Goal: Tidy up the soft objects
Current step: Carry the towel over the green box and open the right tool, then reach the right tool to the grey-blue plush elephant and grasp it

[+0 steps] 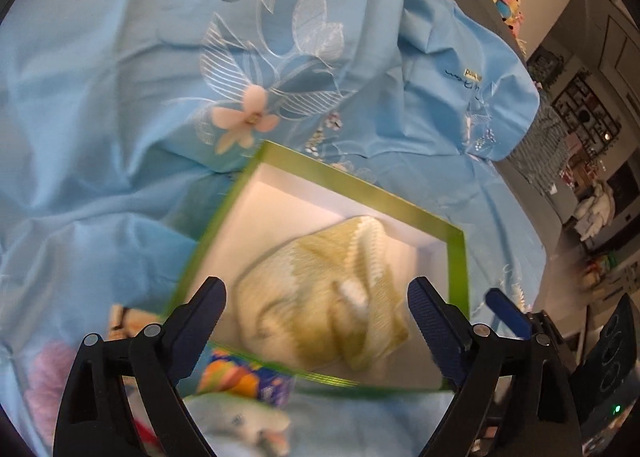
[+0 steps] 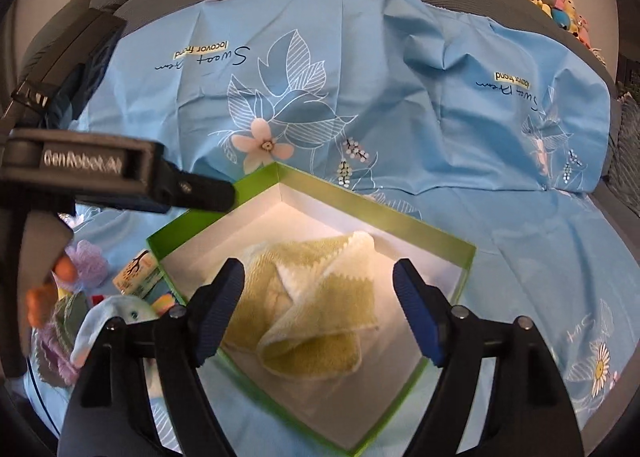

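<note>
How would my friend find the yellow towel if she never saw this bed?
Find the big blue flowered sheet, then the green-rimmed box lying on it. The crumpled yellow-and-white towel is the only thing inside its white bottom; the colourful soft toys all lie outside, left of the box.

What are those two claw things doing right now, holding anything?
Left gripper: fingers open, holding nothing; the yellow towel lies loose in the green box below.
Right gripper: fingers open, holding nothing, above the same towel.

Ribbed knit cloth (image 2: 316,297), glossy box (image 2: 360,199)
</note>
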`<action>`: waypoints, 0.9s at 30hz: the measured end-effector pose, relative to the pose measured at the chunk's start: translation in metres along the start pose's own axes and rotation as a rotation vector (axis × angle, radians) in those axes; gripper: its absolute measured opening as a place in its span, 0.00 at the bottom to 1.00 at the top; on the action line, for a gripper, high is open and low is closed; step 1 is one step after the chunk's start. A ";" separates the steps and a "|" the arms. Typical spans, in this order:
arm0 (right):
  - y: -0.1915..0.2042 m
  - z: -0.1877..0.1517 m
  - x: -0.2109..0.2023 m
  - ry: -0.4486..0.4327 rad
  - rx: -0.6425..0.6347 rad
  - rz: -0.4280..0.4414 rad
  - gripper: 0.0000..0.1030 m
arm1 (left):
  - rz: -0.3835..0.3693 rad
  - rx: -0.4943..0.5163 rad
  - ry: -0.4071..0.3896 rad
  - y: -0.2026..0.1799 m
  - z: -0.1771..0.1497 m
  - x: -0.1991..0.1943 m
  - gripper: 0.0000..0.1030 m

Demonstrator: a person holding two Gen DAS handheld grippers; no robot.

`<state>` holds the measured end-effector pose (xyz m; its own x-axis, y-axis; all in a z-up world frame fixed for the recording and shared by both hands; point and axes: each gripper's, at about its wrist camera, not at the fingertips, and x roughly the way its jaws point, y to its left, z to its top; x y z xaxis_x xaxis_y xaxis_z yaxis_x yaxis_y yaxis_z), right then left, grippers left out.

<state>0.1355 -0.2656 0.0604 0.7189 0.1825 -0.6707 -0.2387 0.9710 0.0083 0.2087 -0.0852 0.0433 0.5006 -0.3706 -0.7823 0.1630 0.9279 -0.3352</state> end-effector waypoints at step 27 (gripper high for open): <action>0.112 -0.090 -0.044 0.089 -0.133 0.240 0.91 | 0.049 -0.077 -0.087 0.083 -0.154 -0.096 0.95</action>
<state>0.0184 -0.1791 0.0239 0.5731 0.3844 -0.7237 -0.4825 0.8721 0.0813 0.0434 0.0211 0.0097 0.5789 -0.3165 -0.7515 0.0719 0.9378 -0.3396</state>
